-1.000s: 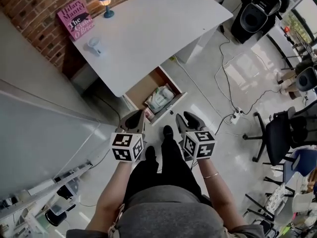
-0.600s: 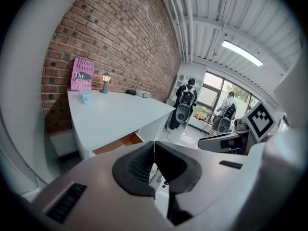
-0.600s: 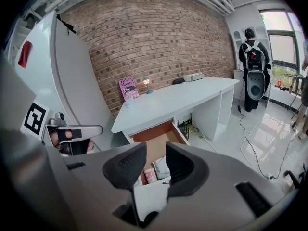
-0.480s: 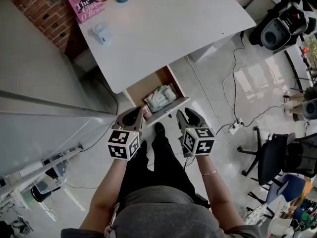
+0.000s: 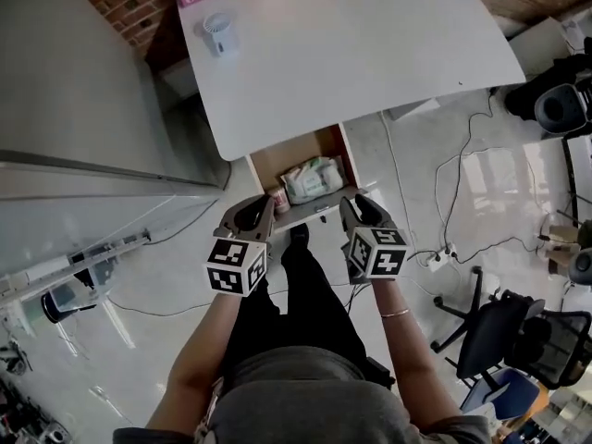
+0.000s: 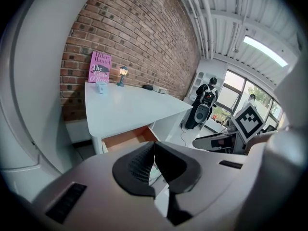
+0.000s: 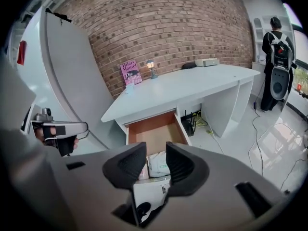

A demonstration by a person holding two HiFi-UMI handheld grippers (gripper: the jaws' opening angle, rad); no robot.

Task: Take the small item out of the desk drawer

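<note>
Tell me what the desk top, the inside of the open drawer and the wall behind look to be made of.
The desk top is smooth white with a faint sheen and no grain: probably painted or laminated board. The drawer is flat, matt orange-brown inside: it looks like wood or wood-look board, but the grain is too small to tell. The wall is rough red-brown brick with pale mortar lines.

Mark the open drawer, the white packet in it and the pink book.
open drawer (image 5: pixel 276 162): head view, bare brown floor.
white packet (image 5: pixel 314 178): head view, its middle.
pink book (image 7: pixel 129 73): right gripper view, front cover.
</note>
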